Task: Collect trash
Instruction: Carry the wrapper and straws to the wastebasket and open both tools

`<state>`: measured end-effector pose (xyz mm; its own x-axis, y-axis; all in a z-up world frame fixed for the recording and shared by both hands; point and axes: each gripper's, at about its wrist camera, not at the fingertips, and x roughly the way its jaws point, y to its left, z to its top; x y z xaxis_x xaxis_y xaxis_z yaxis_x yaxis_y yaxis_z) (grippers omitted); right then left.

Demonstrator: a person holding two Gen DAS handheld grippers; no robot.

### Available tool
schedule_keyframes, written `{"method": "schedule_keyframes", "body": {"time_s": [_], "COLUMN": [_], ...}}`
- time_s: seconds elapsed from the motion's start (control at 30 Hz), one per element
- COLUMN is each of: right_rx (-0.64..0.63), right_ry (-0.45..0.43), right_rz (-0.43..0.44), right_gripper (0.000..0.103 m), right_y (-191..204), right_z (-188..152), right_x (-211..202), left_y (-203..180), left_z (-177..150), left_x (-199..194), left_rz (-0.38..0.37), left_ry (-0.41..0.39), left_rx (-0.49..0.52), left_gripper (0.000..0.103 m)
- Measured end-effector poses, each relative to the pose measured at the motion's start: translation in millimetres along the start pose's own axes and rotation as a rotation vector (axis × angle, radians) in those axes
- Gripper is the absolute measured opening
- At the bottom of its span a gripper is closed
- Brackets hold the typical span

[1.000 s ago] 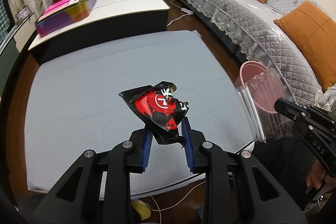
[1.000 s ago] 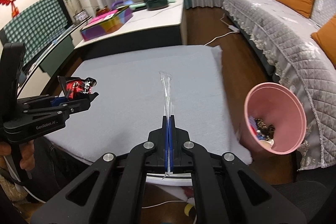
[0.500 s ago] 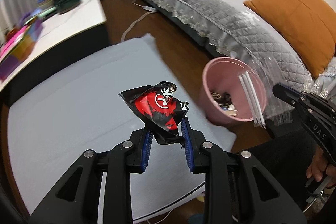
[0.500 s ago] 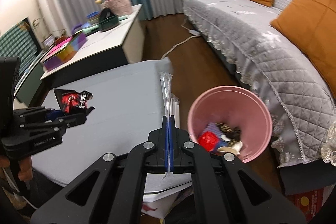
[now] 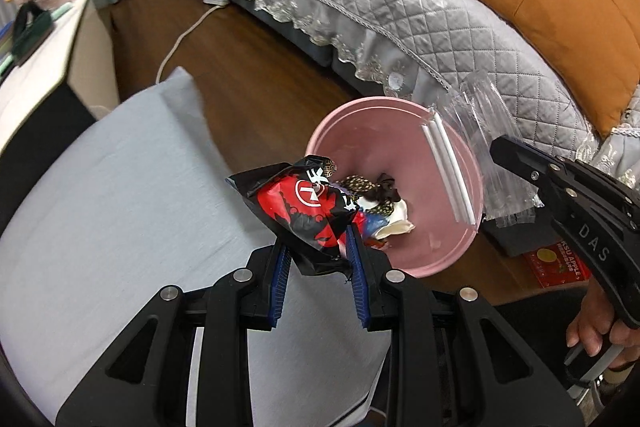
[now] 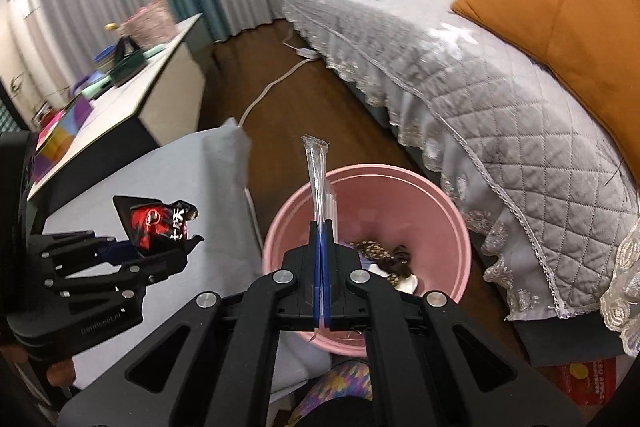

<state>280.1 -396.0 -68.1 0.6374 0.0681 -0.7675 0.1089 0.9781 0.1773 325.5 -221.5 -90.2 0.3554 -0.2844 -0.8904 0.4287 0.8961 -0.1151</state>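
Pink plastic bin (image 5: 448, 259) sits on the floor beside the grey-covered table (image 5: 120, 195) — trash already inside. Left gripper (image 5: 318, 267) clamps a crumpled red-and-black snack wrapper (image 5: 304, 211) at the rim; right gripper (image 6: 321, 247) pinches a clear plastic sleeve (image 6: 318, 179) over the bin.

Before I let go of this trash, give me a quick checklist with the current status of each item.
1. Left gripper clamped on the red and black wrapper: ok.
2. Right gripper shut on the clear plastic sleeve: ok.
3. Clear plastic sleeve above the pink bin opening: ok.
4. Red and black wrapper fully over the bin: cannot tell; in the right wrist view it appears beside the rim, over the grey table cover.
5. Bin upright with room left: ok.
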Motion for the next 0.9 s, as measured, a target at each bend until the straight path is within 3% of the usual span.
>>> {"method": "schedule_keyframes", "body": {"time_s": [0.4,0.47,0.5,0.53,0.6,0.8,0.9], "right_rx": [0.069,0.085,0.099,0.111,0.136,0.131,0.136], "right_ry": [0.124,0.14,0.149,0.151,0.147,0.127,0.087], "right_rz": [-0.065,-0.083,-0.105,-0.118,-0.13,-0.142,-0.157], "right_gripper": [0.005,0.006,0.016,0.04,0.06,0.067,0.076], "right_y": [-34,-39,-43,-45,-49,-48,-48], "right_z": [3,2,1,1,0,1,4], "right_x": [46,51,54,55,55,51,42], "left_y": [-16,-14,-13,-12,-12,-17,-19], "left_z": [31,35,37,39,41,44,42], "left_x": [63,67,68,68,66,62,53], "left_rz": [-0.041,-0.03,0.0,0.025,0.044,0.05,0.066], "left_ry": [0.061,0.049,0.042,0.026,-0.013,-0.01,-0.02], "left_rx": [-0.012,-0.026,-0.037,-0.048,-0.055,-0.014,0.004], "left_gripper": [0.03,0.051,0.079,0.089,0.089,0.089,0.089]}}
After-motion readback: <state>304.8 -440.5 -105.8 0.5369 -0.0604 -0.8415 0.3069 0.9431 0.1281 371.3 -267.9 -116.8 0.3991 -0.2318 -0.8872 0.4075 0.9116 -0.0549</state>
